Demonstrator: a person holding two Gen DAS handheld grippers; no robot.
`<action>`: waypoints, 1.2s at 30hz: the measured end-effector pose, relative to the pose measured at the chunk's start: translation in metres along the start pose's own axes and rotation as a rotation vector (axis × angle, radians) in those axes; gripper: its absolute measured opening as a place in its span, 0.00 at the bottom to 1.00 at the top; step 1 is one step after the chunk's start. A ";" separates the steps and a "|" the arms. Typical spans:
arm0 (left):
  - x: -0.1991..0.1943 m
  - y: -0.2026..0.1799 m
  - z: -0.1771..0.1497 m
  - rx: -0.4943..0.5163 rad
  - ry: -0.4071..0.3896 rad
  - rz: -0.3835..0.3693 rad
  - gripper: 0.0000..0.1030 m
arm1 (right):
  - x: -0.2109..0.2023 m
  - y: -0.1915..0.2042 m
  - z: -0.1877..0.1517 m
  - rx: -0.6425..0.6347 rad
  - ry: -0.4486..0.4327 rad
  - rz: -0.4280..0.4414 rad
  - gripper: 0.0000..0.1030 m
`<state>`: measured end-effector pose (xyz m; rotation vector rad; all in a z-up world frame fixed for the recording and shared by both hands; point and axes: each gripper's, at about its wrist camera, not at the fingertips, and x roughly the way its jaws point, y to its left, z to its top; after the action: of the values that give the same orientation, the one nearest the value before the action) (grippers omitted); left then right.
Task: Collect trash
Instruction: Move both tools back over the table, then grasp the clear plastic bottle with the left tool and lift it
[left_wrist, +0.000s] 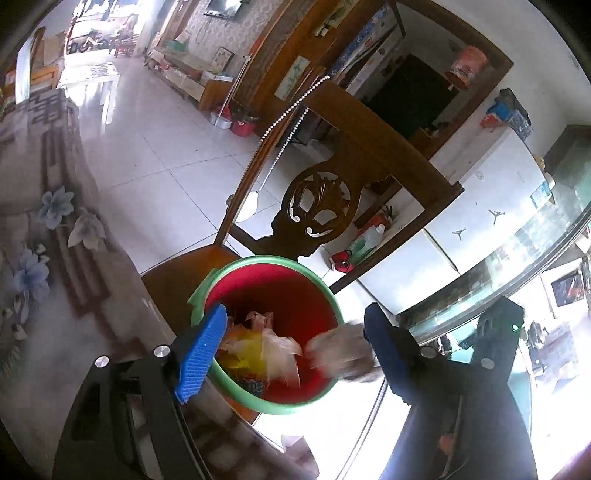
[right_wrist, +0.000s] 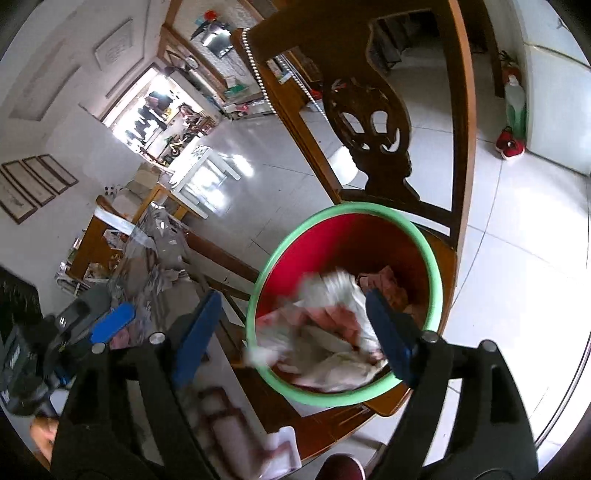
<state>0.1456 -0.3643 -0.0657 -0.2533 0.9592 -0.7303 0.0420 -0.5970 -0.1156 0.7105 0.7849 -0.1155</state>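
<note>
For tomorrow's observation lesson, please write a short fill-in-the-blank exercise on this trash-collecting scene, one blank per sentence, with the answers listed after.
1. The red bin has a rim coloured ____.
2. The bin stands on the seat of a wooden ____.
3. The fingers of the left gripper carry ribbed pads coloured ____.
4. The jaws of the right gripper stand ____ above the crumpled wrappers in the bin.

Answers: green; chair; blue; open

trash (right_wrist: 325, 332) lies in the bin (right_wrist: 273, 254) — bin on the chair (right_wrist: 369, 110) seat, before its backrest.
</note>
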 end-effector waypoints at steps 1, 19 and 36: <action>-0.002 0.000 -0.002 -0.001 -0.003 0.005 0.71 | -0.001 0.000 -0.001 0.006 -0.001 0.006 0.81; -0.174 0.086 -0.078 0.064 -0.111 0.418 0.77 | -0.029 0.172 -0.085 -0.187 0.259 0.425 0.89; -0.178 0.173 -0.103 0.030 0.120 0.504 0.77 | -0.004 0.204 -0.140 -0.296 0.393 0.379 0.89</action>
<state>0.0754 -0.1064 -0.0952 0.0625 1.0693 -0.2978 0.0254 -0.3542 -0.0709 0.5937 1.0004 0.4880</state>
